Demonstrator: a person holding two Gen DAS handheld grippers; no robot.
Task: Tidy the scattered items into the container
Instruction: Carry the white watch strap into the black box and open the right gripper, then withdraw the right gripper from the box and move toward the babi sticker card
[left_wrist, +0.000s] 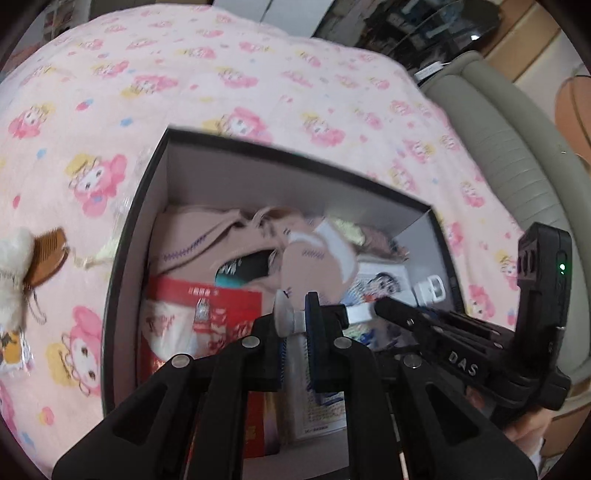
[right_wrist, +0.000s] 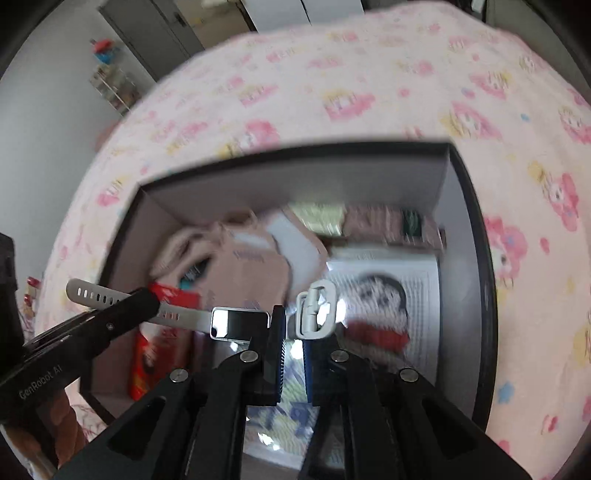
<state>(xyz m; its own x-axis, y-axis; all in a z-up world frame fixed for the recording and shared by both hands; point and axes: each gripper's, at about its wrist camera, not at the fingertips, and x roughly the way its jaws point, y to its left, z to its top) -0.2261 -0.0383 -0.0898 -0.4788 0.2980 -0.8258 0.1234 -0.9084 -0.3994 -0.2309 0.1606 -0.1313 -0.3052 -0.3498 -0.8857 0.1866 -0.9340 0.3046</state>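
Note:
An open dark box (left_wrist: 147, 177) (right_wrist: 476, 229) sits on the pink cartoon bedspread, holding a beige pouch (left_wrist: 229, 240) (right_wrist: 251, 266), a red packet (left_wrist: 192, 310), a cartoon booklet (right_wrist: 388, 291) and other items. A smartwatch with a grey strap (right_wrist: 236, 323) hangs over the box. My left gripper (left_wrist: 295, 325) is shut on its strap end (left_wrist: 284, 314). My right gripper (right_wrist: 293, 343) is shut on the strap by the buckle (right_wrist: 317, 310). Both grippers hover above the box's near side, facing each other.
A wooden comb (left_wrist: 46, 254) and a fluffy white charm (left_wrist: 13, 273) lie on the bedspread (left_wrist: 258, 74) left of the box. A beige padded bed edge (left_wrist: 517, 155) runs along the right. A grey wall and shelf (right_wrist: 110, 85) stand beyond the bed.

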